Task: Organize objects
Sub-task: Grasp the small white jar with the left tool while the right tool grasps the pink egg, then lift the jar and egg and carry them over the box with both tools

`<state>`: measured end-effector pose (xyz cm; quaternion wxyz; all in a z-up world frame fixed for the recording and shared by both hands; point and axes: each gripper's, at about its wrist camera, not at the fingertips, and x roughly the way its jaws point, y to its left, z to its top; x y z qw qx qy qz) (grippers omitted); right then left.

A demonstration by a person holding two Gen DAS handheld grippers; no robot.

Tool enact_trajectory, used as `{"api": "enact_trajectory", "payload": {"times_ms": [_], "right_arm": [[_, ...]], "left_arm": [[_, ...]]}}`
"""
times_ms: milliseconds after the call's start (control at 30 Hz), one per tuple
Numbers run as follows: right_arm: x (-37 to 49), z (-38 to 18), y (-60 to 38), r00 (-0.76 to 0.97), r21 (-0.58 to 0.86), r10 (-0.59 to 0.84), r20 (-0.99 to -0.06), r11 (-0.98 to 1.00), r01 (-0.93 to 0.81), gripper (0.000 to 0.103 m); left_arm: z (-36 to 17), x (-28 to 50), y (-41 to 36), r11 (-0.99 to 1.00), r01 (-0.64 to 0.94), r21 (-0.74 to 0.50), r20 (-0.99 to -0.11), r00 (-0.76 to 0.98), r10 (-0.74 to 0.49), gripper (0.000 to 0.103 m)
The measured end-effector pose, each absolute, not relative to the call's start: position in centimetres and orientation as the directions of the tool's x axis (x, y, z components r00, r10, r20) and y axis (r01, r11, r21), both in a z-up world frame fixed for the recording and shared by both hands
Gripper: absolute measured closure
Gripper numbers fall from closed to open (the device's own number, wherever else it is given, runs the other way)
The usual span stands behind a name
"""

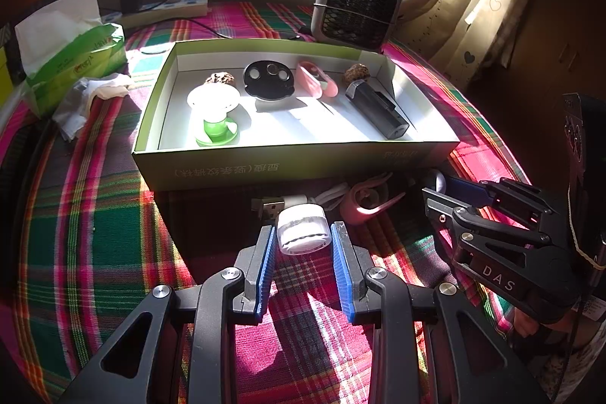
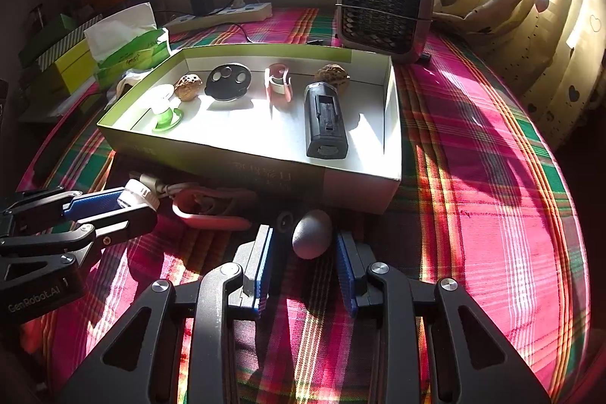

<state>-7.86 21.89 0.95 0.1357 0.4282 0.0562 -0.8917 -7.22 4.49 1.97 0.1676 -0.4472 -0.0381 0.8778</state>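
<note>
The left gripper is closed on a white plug and the right gripper flanks a grey egg, pad contact unclear, both on the plaid cloth just before the box holding a black case and walnuts.

The tabletop has a loud pink-green plaid cloth on it. An open green box sits on it; behind the box, a small grey heater and a power strip, left of it a tissue pack, in front a pink clip.
</note>
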Motion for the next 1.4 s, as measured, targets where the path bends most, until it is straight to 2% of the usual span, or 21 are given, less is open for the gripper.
{"api": "enact_trajectory", "payload": {"times_ms": [1400], "right_arm": [[-7.2, 3.9, 21.6, -0.641, 0.039, -0.241, -0.729, -0.949, 0.313, 0.072]], "left_arm": [[4.8, -5.9, 4.3, -0.943, -0.271, -0.194, -0.735, -0.596, 0.322, 0.077]]}}
